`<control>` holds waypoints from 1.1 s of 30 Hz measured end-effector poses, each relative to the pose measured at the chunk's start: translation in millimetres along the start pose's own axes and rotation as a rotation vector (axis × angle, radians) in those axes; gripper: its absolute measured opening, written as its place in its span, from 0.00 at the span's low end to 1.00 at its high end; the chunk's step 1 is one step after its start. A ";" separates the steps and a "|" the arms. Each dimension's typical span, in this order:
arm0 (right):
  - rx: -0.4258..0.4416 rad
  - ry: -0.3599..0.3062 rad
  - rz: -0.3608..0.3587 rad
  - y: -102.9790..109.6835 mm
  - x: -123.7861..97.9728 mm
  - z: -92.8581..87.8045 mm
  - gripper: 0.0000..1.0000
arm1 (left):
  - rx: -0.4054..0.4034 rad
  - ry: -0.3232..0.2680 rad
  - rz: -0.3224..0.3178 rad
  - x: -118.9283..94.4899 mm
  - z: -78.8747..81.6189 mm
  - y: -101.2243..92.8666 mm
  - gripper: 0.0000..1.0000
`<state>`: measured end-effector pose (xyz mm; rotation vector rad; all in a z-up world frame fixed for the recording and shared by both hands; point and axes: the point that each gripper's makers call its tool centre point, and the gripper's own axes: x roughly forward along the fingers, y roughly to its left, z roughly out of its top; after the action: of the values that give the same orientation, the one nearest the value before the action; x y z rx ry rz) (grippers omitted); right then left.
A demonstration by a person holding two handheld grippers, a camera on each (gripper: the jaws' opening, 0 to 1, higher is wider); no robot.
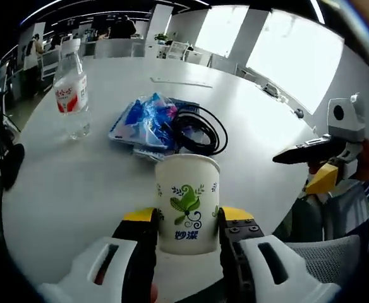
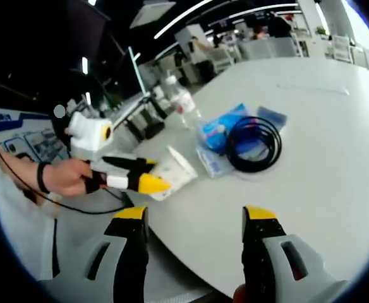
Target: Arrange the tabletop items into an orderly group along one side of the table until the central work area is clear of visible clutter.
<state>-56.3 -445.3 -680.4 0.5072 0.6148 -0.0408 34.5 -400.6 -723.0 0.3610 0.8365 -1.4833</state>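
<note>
left hand-held gripper [image 1: 187, 224] clamped on a paper cup [image 1: 187, 204], yellow-tipped black jaws pressed against both sides of its lower wall. cup white, smooth, tapered, rolled rim, printed with green leaves and blue scrolls; stood upright near the close edge of the worktop [image 1: 77, 177]. seen in the right gripper view as a tilted white cup [image 2: 172, 172] between the same yellow tips [image 2: 150, 183], held by a bare hand [image 2: 67, 177] with a dark band at the wrist.

right hand-held gripper [image 2: 196, 218] open, jaws well apart, nothing between them, hovering over the bare worktop [image 2: 323, 164] near its rim. same gripper in the left gripper view at the right [image 1: 317, 161], off the worktop edge, black finger and yellow tip showing.

worktop round, matte white, smooth.

beyond the cup, a flat stack of glossy blue plastic packets [image 1: 143, 123], crinkled, with a coil of thin black cable [image 1: 200, 131] lying partly on their right side. in the right gripper view, cable [image 2: 255, 144] looped in a rough circle on top of the packets [image 2: 219, 136].

clear plastic bottle [image 1: 71, 95] upright, ribbed, red label, apart to the left of the packets; in the right gripper view [image 2: 183, 104] standing beyond them, near the worktop's edge.

chairs and desks blurred in the background.
</note>
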 end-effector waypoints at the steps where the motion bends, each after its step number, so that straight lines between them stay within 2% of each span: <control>1: 0.003 -0.003 0.005 1.0 1.1 1.1 0.58 | 0.012 0.003 -0.004 -0.1 -0.5 -2.9 0.37; 7: 0.004 -0.012 0.033 7.3 9.0 7.1 0.56 | 0.084 0.015 -0.045 2.2 -1.2 -21.1 0.37; 15: -0.002 -0.005 0.077 17.4 14.9 8.4 0.55 | 0.226 0.024 -0.096 2.8 2.1 -45.6 0.37; 20: 0.042 -0.024 0.088 17.0 15.9 8.5 0.51 | 0.368 0.052 -0.148 2.3 -1.0 -62.8 0.37; 25: 0.102 -0.060 0.128 21.8 13.7 11.2 0.45 | 0.427 0.064 -0.195 1.4 -5.2 -75.0 0.37; 30: 0.135 -0.047 0.172 30.5 14.3 4.9 0.42 | 0.472 0.065 -0.222 -0.8 -7.6 -83.7 0.37; 33: 0.137 -0.034 0.193 36.5 15.1 0.6 0.38 | 0.565 0.076 -0.222 -2.4 -8.9 -87.1 0.37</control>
<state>-36.8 -411.9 -672.2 0.6953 0.5294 0.0920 -51.0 -401.6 -703.6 0.7662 0.5124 -1.9176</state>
